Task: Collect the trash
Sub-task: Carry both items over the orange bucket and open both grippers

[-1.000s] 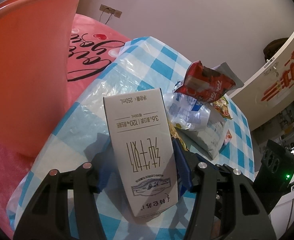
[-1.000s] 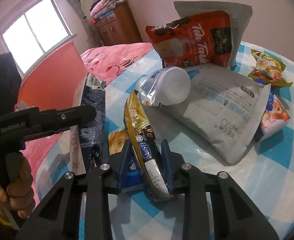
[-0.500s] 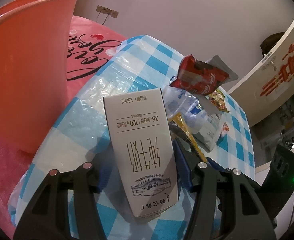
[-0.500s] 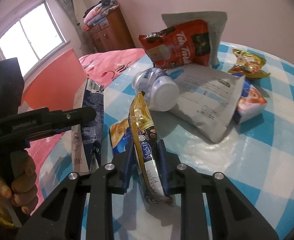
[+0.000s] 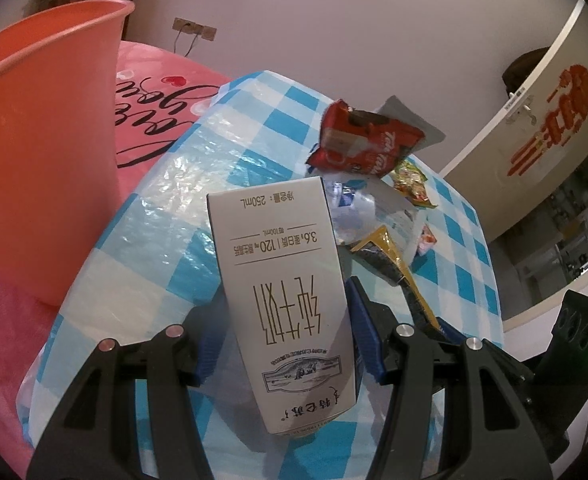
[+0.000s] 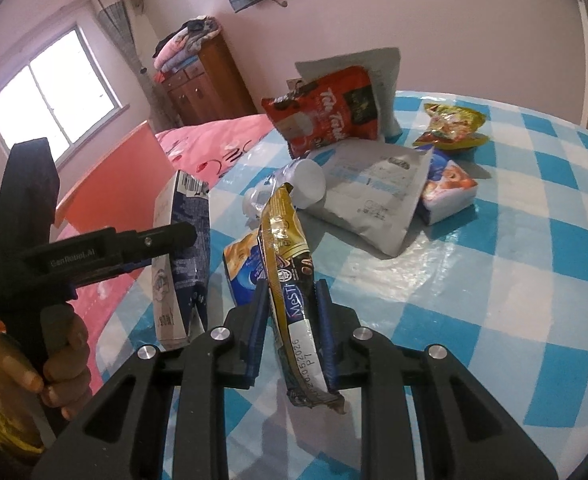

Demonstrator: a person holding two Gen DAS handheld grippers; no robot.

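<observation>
- The left gripper (image 5: 282, 340) is clamped on a milk carton (image 5: 284, 280), which it holds upside down and lifted off the bench (image 5: 166, 216). The pads press only on the lower part of the carton, so I judge a quick swing toward the bin could let it pivot or slide out.
- The right gripper (image 6: 290, 316) is clenched on a thin gold sachet (image 6: 294, 300), its jaws having just been closing on it. The sachet is limp and stands tall above the pads, and its crumpled end hangs below them. It could fold over or slip free on the way.
- The orange bin (image 5: 42, 152) stands on the pink bed (image 5: 154, 96), just beside the bench edge, on the left gripper's side. Both pieces have to cross that edge; a piece dropped short would land on the bedcover or the bench.
- The two grippers are close together, the carton just beside the sachet, so they could knock each other if both head for the bin at once.
- More trash waits on the bench: a red snack bag (image 6: 325, 108), a grey pouch (image 6: 373, 204), a plastic bottle (image 6: 301, 184), a yellow wrapper (image 6: 453, 124), a small tissue pack (image 6: 449, 192) and a blue packet (image 6: 246, 272) lying just behind the sachet.
- Nothing stands between the held pieces and the bin's open mouth.
</observation>
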